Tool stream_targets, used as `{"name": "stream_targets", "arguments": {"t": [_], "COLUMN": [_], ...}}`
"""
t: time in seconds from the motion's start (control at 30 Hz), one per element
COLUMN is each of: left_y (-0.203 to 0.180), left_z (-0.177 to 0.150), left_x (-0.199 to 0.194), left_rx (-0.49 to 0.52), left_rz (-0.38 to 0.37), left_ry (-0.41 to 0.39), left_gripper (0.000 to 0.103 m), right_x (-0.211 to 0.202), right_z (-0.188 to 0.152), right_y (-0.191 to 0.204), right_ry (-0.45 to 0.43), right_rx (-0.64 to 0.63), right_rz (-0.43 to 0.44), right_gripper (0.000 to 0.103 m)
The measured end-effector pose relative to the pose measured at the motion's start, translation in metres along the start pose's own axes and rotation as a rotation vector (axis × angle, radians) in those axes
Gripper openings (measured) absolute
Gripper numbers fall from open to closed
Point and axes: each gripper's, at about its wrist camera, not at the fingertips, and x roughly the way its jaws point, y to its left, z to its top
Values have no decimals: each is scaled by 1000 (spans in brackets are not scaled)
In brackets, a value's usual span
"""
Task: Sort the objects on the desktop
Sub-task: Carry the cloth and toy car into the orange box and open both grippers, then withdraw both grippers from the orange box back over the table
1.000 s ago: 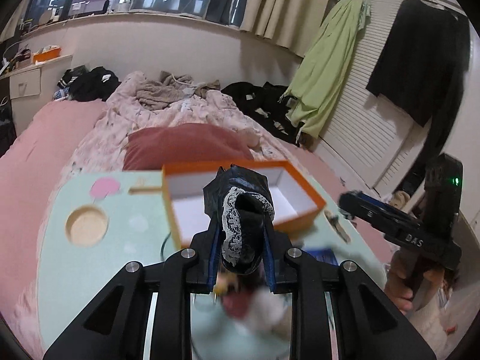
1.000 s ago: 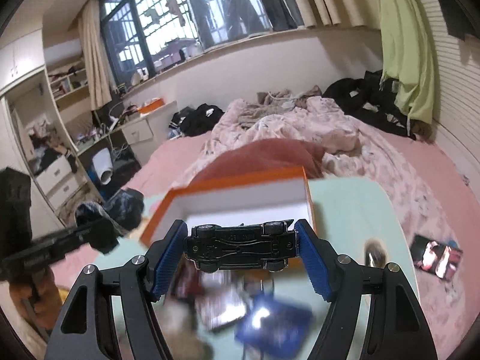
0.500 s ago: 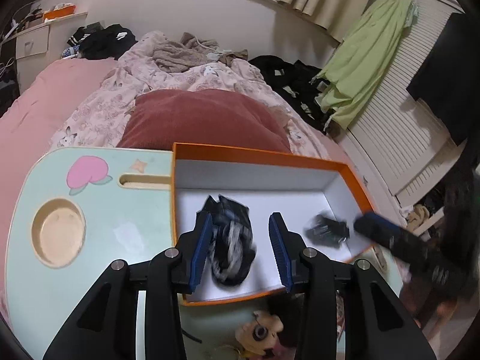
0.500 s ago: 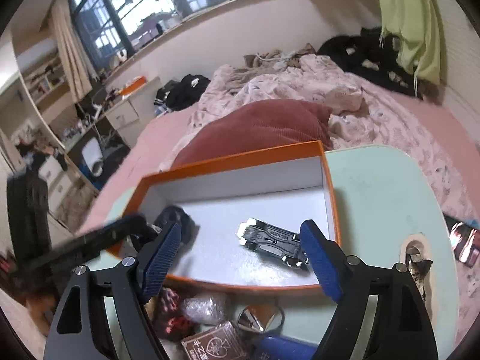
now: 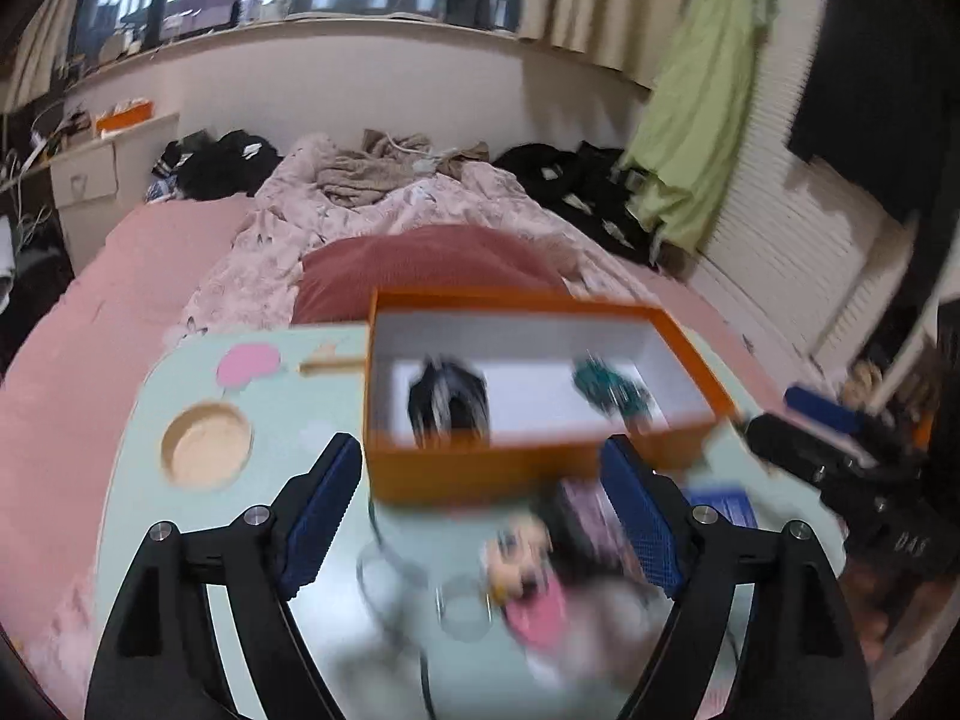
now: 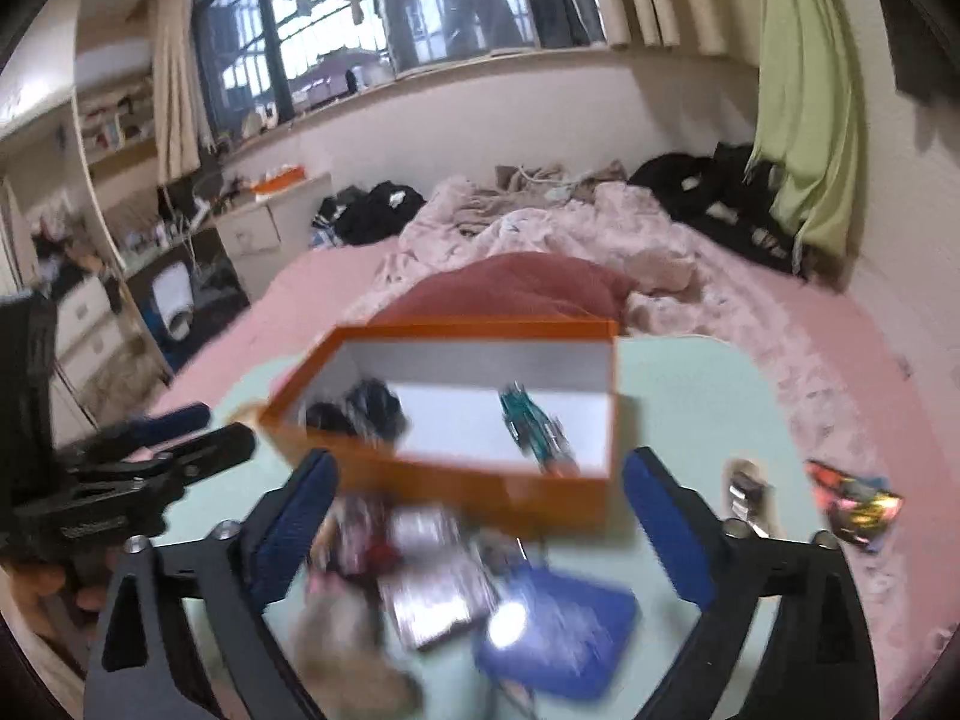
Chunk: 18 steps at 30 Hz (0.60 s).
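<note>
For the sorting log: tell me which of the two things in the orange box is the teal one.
The toy car, at the right end of the orange box. The black cloth bundle lies at its left end.

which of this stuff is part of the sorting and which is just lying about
Job:
- orange box
- black cloth and toy car, both in the box
- blue case and doll, unsorted on the table

Lying about:
- red pillow
- green garment

1 orange box (image 5: 540, 468) w/ 2 items: 1 black cloth (image 5: 447, 402), 1 toy car (image 5: 612, 390); 2 claws (image 5: 480, 504) (image 6: 474, 510).
</note>
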Motion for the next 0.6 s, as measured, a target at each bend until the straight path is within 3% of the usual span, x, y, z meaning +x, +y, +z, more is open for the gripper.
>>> {"name": "stream_targets", "arguments": {"t": [0.17,0.3,0.4,0.43,0.5,0.6], "left_y": [-7,-9,-8,-11,-13,-11], "left_z": [-59,-92,-99,-100,-101,-101], "left_x": [-14,-2,10,13,17,18], "left_rx": [22,61,59,83,92,85], "left_rz": [-27,61,86,125,116,118], "left_ry": [129,203,237,241,254,259], "left_gripper": [81,81,83,86,98,103], "right_x": [-27,-16,0,2,5,6], "right_z": [-66,-110,-117,-115,-117,-119], "right_y": [12,18,9,6,3,2], "right_ry": [94,193,232,235,238,234], "right_rx": [-142,-168,-117,-108,-112,-116], "right_rz": [-29,-36,-24,-45,-102,-113], "right_gripper": [98,98,102,103,103,103]}}
